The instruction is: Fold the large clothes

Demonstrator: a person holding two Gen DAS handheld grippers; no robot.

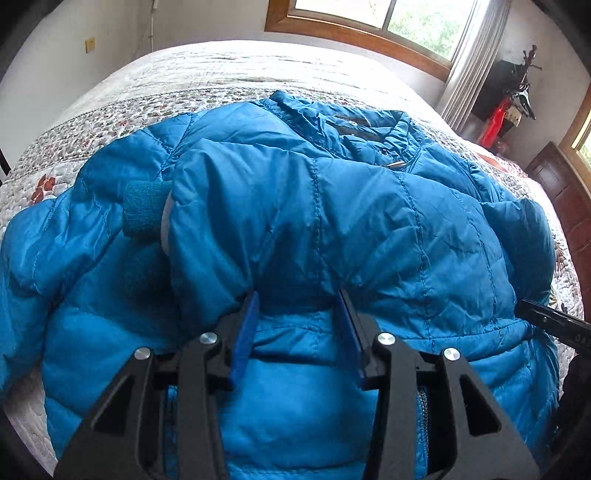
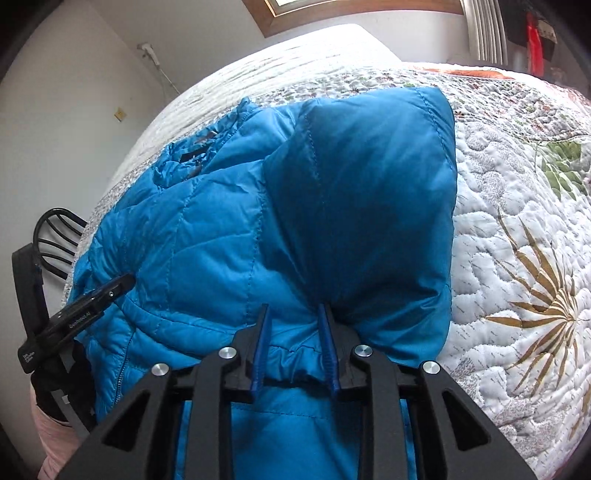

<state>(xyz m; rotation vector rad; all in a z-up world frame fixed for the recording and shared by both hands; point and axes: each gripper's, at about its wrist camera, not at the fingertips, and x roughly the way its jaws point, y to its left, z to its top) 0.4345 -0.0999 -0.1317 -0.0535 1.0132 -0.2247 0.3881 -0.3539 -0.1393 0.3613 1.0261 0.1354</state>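
A blue puffer jacket (image 1: 295, 192) lies front up on a quilted floral bedspread (image 1: 110, 110), its collar (image 1: 351, 125) at the far end. A knit cuff (image 1: 142, 206) shows on its left side. My left gripper (image 1: 297, 299) is shut on a bunched fold of the jacket near its lower part, with creases running out from the pads. In the right wrist view, my right gripper (image 2: 293, 310) pinches the jacket (image 2: 207, 236) where a folded-over sleeve (image 2: 369, 184) lies across it. The left gripper's finger (image 2: 92, 299) shows at the jacket's left edge.
The bedspread (image 2: 517, 221) stretches bare to the right of the jacket and beyond the collar. A window (image 1: 369, 18) with a curtain (image 1: 469, 74) is behind the bed. Dark wooden furniture (image 1: 561, 192) stands on the right, a black chair back (image 2: 55, 229) on the left.
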